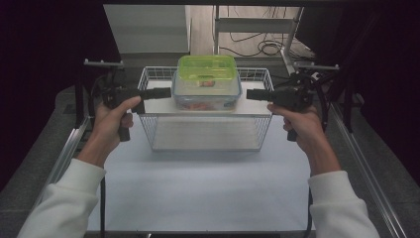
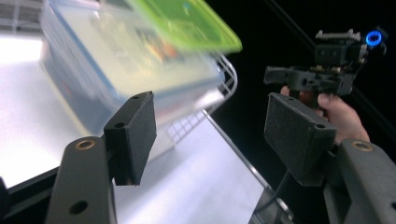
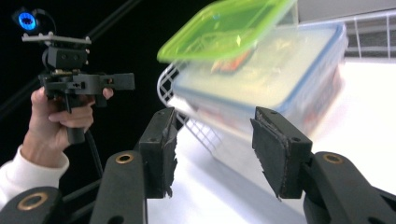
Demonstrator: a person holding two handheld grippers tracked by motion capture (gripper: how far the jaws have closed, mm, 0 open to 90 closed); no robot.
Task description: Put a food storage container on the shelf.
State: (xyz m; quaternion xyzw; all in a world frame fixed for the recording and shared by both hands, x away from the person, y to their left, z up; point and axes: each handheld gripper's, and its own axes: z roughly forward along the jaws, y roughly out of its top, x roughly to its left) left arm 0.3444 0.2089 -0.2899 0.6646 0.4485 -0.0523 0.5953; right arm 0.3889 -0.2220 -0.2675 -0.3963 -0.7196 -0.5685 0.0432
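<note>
A white wire basket (image 1: 148,74) stands at the far middle of the table. Inside it sits a clear box with a blue-rimmed lid (image 1: 207,94), and a smaller box with a green lid (image 1: 207,67) rests on top. My left gripper (image 1: 168,92) is level at the basket's left side and points at the boxes; its jaws (image 2: 210,126) are open and hold nothing. My right gripper (image 1: 249,94) mirrors it at the basket's right side, jaws (image 3: 217,140) open with nothing between them. The stacked boxes (image 2: 130,60) (image 3: 280,79) look blurred just beyond each pair of jaws.
The white table top (image 1: 198,183) stretches in front of the basket. Metal rails (image 1: 366,168) run along both sides of the table. Dark curtains flank it, and cables lie on the floor (image 1: 257,44) behind.
</note>
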